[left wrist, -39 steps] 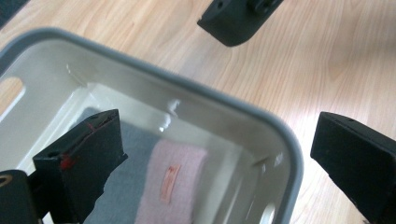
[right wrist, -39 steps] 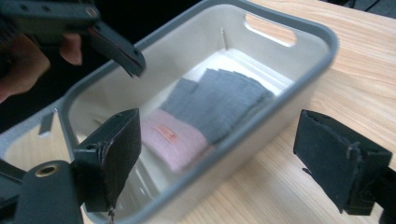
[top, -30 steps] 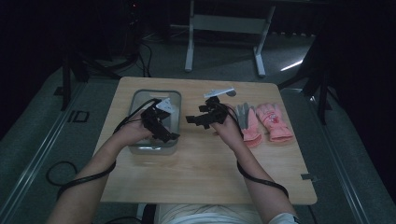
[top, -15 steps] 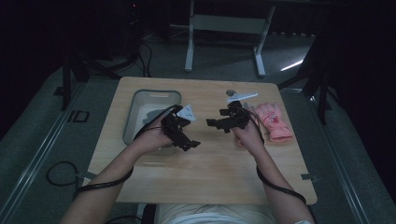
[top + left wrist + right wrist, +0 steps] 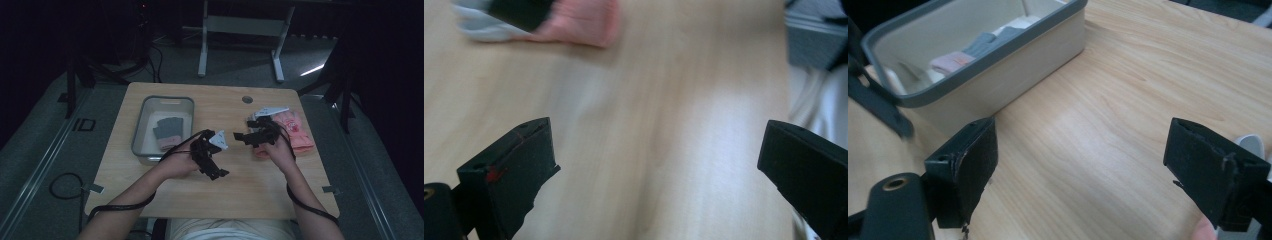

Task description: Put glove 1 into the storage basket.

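Observation:
A grey-rimmed bin (image 5: pixel 142 131) stands on the left of the wooden table (image 5: pixel 240 185), and a grey and pink glove (image 5: pixel 167 131) lies inside it. More pink gloves (image 5: pixel 296 131) lie at the right edge of the table. My left gripper (image 5: pixel 213 167) hovers over the table's middle, just right of the bin, open and empty. In the left gripper view its jaws (image 5: pixel 656 145) stand wide apart over bare wood, with a pink and grey glove (image 5: pixel 574 20) far ahead. My right gripper (image 5: pixel 245 132) is open and empty beside the pink gloves, and it faces the bin (image 5: pixel 998 75).
A round hole (image 5: pixel 247 99) is in the table top near the far edge. Cables (image 5: pixel 305 200) trail from both grippers off the near edge. A metal stand (image 5: pixel 240 30) is on the floor behind the table.
My left gripper has come out of the bin and moved right and nearer, empty, with a glove left lying in the bin. My right gripper has shifted right toward the pink gloves.

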Available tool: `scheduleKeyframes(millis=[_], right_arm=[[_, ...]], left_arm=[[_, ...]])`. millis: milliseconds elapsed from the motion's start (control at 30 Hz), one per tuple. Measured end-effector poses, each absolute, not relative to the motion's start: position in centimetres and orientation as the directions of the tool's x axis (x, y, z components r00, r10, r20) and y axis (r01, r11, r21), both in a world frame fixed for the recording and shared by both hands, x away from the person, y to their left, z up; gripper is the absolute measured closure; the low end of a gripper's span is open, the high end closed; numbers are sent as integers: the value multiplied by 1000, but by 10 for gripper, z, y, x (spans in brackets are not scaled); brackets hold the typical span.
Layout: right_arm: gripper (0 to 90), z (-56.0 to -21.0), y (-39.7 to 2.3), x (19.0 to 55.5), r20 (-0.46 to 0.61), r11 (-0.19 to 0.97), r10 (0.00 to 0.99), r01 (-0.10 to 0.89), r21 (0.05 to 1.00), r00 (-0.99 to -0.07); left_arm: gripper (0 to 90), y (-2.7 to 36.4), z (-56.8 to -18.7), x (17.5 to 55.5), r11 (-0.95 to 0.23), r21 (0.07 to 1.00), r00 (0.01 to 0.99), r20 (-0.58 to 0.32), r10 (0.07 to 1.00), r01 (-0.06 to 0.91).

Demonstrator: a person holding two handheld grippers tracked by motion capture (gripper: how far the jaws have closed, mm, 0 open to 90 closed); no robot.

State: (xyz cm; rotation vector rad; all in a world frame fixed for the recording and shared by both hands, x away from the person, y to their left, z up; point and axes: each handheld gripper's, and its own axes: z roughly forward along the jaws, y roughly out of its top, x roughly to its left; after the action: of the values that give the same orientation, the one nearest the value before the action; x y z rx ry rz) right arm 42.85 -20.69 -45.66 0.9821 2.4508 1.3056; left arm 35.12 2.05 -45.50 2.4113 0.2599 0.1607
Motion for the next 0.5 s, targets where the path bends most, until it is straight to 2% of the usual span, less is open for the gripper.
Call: scheduleKeyframes(millis=[367, 500], right_arm=[[123, -464, -231, 423, 182, 338, 642, 489, 804, -744], [130, -472, -241, 424, 163, 352, 661, 494, 795, -733]], left_arm=[[17, 8, -493, 338, -735, 660, 972, 30, 232, 155], [17, 9, -509, 334, -728, 665, 972, 16, 233, 163]])
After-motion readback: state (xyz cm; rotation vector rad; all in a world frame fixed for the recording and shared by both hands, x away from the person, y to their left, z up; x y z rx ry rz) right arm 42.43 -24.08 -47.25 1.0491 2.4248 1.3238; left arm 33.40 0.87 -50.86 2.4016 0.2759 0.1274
